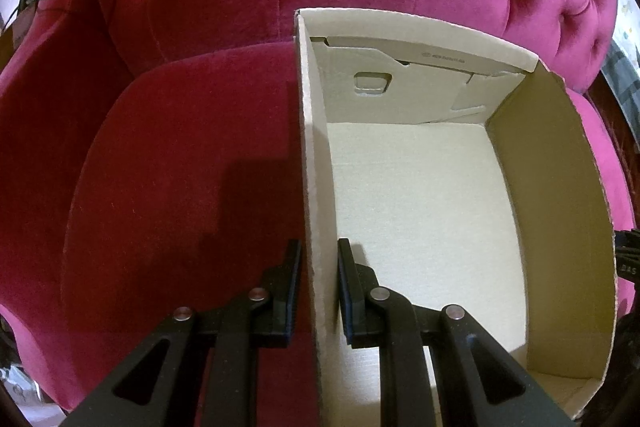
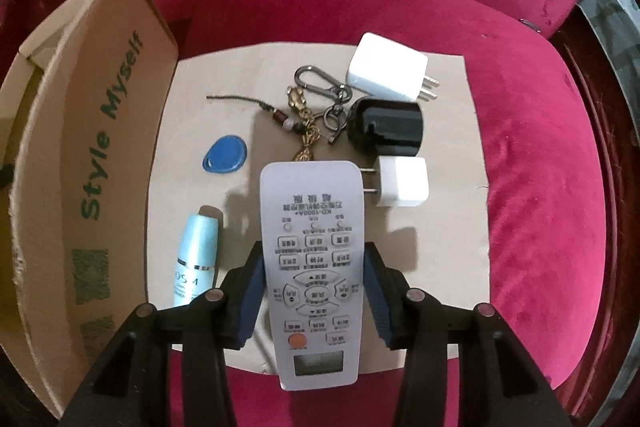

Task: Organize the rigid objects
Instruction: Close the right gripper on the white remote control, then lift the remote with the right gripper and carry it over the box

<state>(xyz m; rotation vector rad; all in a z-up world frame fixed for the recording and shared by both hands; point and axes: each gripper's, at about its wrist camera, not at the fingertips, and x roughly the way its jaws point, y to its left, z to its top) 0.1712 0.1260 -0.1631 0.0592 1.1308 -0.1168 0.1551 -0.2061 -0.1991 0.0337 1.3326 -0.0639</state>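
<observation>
right wrist view: right gripper (image 2: 314, 291) pinches the remote (image 2: 314, 267) at frame centre, above the card sheet (image 2: 448, 227). left wrist view: left gripper (image 1: 318, 291) clamps the box (image 1: 420, 207) wall, lower centre.

Both wrist views steep downward, close; shared: cardboard box (image 1: 560, 187), pink sofa (image 2: 540, 187).

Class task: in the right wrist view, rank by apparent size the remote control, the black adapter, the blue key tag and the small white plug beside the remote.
1. remote control, though nearest the camera
2. black adapter
3. small white plug and blue key tag: too alike to rank.
</observation>
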